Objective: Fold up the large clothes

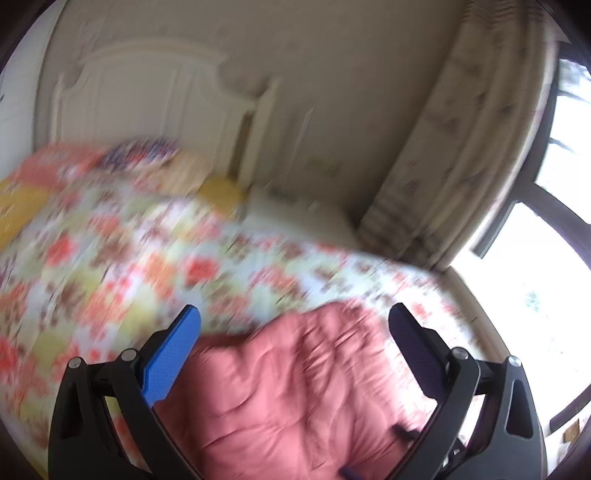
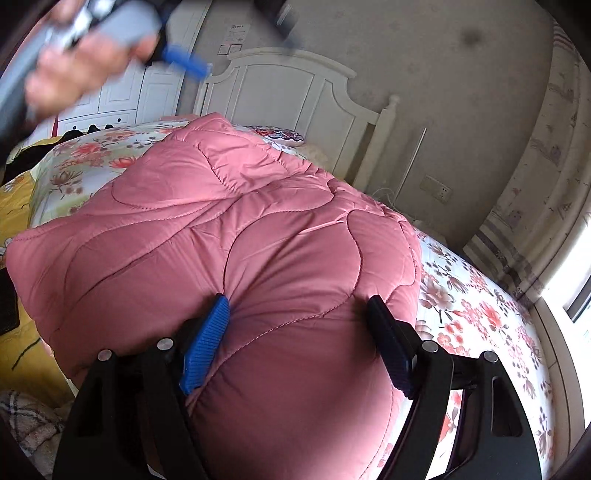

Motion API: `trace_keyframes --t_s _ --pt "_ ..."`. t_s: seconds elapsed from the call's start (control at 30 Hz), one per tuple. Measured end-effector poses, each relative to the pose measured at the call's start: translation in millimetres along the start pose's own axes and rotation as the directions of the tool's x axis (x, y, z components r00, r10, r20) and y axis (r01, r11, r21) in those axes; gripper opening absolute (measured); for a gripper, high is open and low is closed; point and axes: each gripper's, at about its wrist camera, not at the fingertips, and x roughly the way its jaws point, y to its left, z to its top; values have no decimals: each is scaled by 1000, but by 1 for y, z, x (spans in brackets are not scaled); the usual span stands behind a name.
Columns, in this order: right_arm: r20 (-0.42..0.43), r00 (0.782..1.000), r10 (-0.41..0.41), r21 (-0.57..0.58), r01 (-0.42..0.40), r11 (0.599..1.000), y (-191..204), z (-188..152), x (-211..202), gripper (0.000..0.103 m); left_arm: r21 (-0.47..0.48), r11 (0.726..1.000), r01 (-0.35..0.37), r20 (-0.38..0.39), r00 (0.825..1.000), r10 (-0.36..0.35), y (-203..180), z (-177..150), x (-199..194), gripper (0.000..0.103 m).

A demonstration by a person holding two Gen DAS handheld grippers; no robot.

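A: What's the pink quilted coat (image 2: 229, 236) like?
B: Puffy, lying mid-frame on the flowery bedsheet (image 2: 480, 314).
A: The claws?
B: Right gripper (image 2: 297, 308) is spread against it. Left gripper (image 1: 295, 317) is spread too, holding nothing. White headboard (image 2: 295, 88) up top.

I can't read any text here. The only printed thing I see is a small white notice (image 2: 239, 32) on the wall just above the headboard (image 2: 295, 77), its lines too small to make out.
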Motion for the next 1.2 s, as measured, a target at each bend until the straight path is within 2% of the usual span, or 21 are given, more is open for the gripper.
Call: trace_keyframes --t_s 0.03,0.13,0.2,0.23,0.27,0.3,0.33,0.37,0.4,0.47,0.53,0.7,0.73,0.83,0.9,0.97,1.0,1.07,1.13,1.17,1.2 --pt "1 1000 0 1 0 1000 0 0 0 75 11 1000 1 -4 1000 -1 -4 1 6 101" --pt "4 1000 0 4 0 1000 -1 -1 0 75 15 999 -35 -103 994 36 -3 -16 45 101" --pt "5 1000 1 4 -1 1000 -2 -1 0 75 26 994 -109 -160 981 111 11 -35 74 101" --pt "6 1000 1 4 -1 1000 -2 -2 0 75 62 978 -197 -186 961 206 22 -48 95 101" --pt "7 1000 3 6 -3 1000 -2 -2 0 75 101 956 -275 -241 926 292 37 -64 121 101" --pt "9 1000 6 8 -6 1000 -2 -2 0 75 48 971 -234 -294 926 237 55 -74 132 101" --pt "12 1000 11 11 -11 1000 -2 -2 0 75 -30 981 -193 -315 933 174 69 -74 134 101" --pt "16 1000 23 13 -23 1000 -2 -2 -1 75 -87 978 -189 -318 936 153 79 -72 131 101" --pt "10 1000 19 7 -19 1000 0 -1 0 75 -95 974 -205 -318 934 166 82 -71 129 101" --pt "14 1000 10 -4 -10 1000 2 -1 1 75 -20 973 -230 -313 926 212 73 -73 130 101" --pt "13 1000 16 2 -16 1000 1 -2 0 75 14 966 -256 -293 923 249 65 -77 128 101" --pt "-14 1000 15 41 -14 999 -5 6 -12 75 24 962 -271 -281 922 267 63 -80 128 101" --pt "-4 1000 17 49 -17 999 -5 9 -18 74 14 964 -266 -283 923 259 71 -77 129 101" --pt "111 994 -1 82 -8 997 -10 15 -45 74 -2 966 -259 -286 926 248 74 -76 130 101" --pt "132 991 10 90 -22 996 -10 14 -46 74 -1 965 -261 -282 926 250 74 -77 129 101" --pt "35 998 51 61 -53 997 -3 7 -26 78 -1 966 -257 -283 927 246 73 -76 129 101" --pt "-8 999 50 28 -50 998 5 -1 -13 80 2 965 -261 -295 922 250 73 -75 130 101" --pt "28 999 17 -11 -17 1000 11 -8 -11 80 19 958 -285 -304 912 277 69 -71 125 101" --pt "14 1000 24 -2 -24 1000 9 -6 -11 80 52 934 -353 -271 895 354 58 -65 106 101" --pt "7 1000 26 -6 -26 1000 9 -5 -12 80 50 924 -380 -242 893 380 51 -63 91 101" --pt "9 1000 25 -6 -25 1000 8 -5 -12 80 34 920 -390 -202 899 388 42 -61 71 101"
